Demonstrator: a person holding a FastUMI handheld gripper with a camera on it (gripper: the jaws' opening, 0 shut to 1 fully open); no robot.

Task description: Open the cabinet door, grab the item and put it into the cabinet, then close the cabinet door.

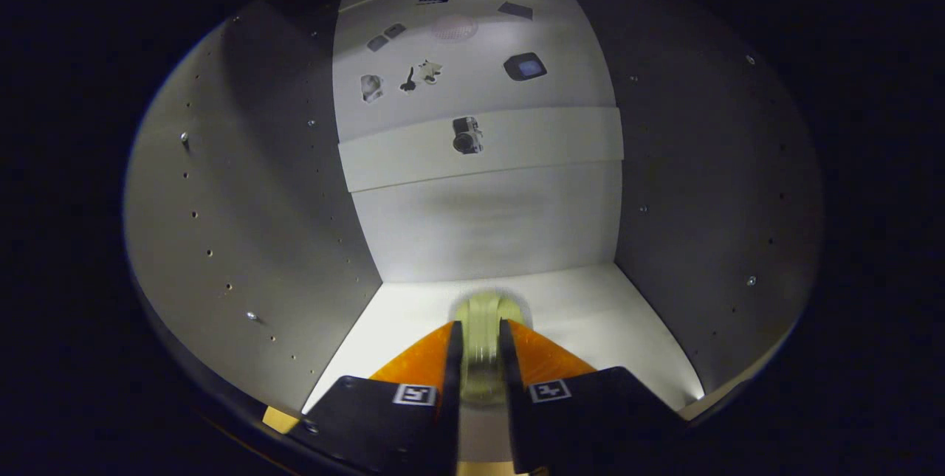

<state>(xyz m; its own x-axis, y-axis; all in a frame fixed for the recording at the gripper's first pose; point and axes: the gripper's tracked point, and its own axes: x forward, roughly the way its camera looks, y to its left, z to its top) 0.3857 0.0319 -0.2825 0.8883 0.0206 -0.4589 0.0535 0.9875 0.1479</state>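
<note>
Gripper (480, 347) clamped on pale yellow-green item (483, 321), both fingers pressing its sides, item poking out toward 12 o'clock, just above the cabinet (244, 225) floor. Back wall beyond at 12, side walls at 9 and 3. Risk: letting go too high, so the item tips or rolls.

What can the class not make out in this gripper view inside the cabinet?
- Item held in the gripper: the fingers cover its sides, so its shape and kind stay unclear.
- Whether it rests on the cabinet floor: its underside is hidden.
- Small stickers on the back wall: too small.
</note>
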